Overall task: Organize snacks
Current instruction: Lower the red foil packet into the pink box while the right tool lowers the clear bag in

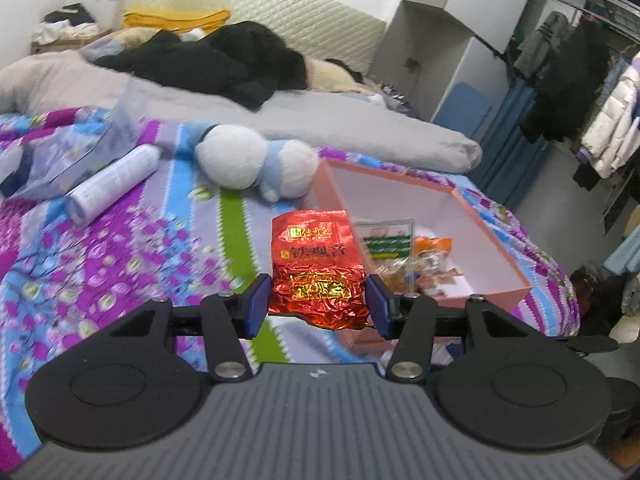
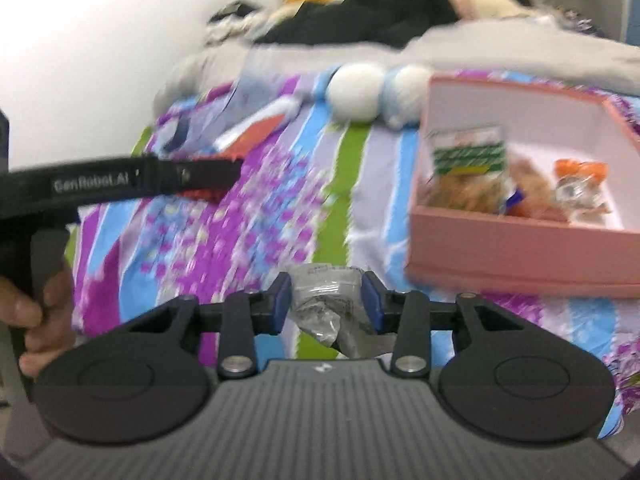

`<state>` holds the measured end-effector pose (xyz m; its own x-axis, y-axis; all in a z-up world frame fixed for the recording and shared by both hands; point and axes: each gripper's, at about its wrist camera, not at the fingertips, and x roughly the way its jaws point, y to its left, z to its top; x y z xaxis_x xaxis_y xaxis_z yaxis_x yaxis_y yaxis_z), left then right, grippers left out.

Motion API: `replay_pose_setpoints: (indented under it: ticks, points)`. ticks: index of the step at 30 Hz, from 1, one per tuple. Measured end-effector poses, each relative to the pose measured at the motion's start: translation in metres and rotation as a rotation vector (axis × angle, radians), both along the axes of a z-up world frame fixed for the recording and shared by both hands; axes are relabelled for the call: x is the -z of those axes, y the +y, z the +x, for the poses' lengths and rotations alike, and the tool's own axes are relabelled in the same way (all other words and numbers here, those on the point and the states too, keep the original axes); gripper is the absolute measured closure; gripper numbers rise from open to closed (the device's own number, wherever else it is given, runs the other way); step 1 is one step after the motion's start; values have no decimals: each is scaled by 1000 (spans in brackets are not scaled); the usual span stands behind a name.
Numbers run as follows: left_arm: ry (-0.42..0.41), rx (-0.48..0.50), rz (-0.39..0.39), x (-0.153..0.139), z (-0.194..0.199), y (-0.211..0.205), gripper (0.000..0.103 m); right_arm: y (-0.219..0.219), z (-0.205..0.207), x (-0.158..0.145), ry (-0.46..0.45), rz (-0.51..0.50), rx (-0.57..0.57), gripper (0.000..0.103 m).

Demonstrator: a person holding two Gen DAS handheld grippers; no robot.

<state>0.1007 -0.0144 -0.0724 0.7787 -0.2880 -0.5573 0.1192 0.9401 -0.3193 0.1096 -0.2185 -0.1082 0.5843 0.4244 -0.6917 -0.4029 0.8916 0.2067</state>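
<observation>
Left wrist view, foreground: the left gripper (image 1: 318,304) pinches a red foil tea packet (image 1: 316,268) by its crumpled lower half, one blue pad (image 1: 256,306) pressed on each side. The packet stands upright between the fingers, its printed upper half rising clear above them, and it hangs above the striped floral bedspread (image 1: 120,264), just left of the near corner of the pink box (image 1: 492,294).

Right wrist view, foreground: the right gripper (image 2: 325,302) is clamped on a small clear wrapped snack (image 2: 326,300); the wrapper sits squarely between the blue pads, and its twisted tail trails down toward the gripper body. No earlier stage is shown. At the left edge a hand (image 2: 36,320) grips the handle of the left gripper, seen side-on.

Middle ground: the pink box lies open on the bedspread, ahead and to the right of both grippers. On its white floor rest a green-labelled snack bag (image 1: 386,240) and several orange-wrapped snacks (image 1: 434,254), gathered toward the near wall.

Farther back: a white-and-blue plush toy (image 1: 256,160) lies just beyond the box's far left corner. To the left lie a white cylindrical bottle (image 1: 112,184) on its side and a clear plastic bag (image 1: 68,152). Beyond them lie a grey duvet (image 1: 320,120) and dark clothing (image 1: 216,60) against the headboard.
</observation>
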Motion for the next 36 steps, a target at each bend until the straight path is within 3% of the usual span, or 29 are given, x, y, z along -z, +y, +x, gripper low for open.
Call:
replay_pose_setpoints:
  ticks: [9,15,27,30,33,35,36]
  points:
    - [-37,92,-5,-20,51,-48,46,-47,24,-29,-155,44,162,63]
    - [-25,147,6,-19,97,-86,46,-78,63,-30,-194,24,241,63]
    - [72,241,37,12,204,-151,46,-133,146,10,-103,-38,370,63]
    - [108,250,40,25,228,-158,46,-140,163,24,-72,-37,381,72]
    - [123,256,50,35,242,-159,46,-143,176,36,-48,-40,389,71]
    - [136,275,53,39,249,-159,42,-143,183,44,-29,-34,392,71]
    - [144,279,52,40,251,-157,32,-143,186,47,-22,-28,393,71]
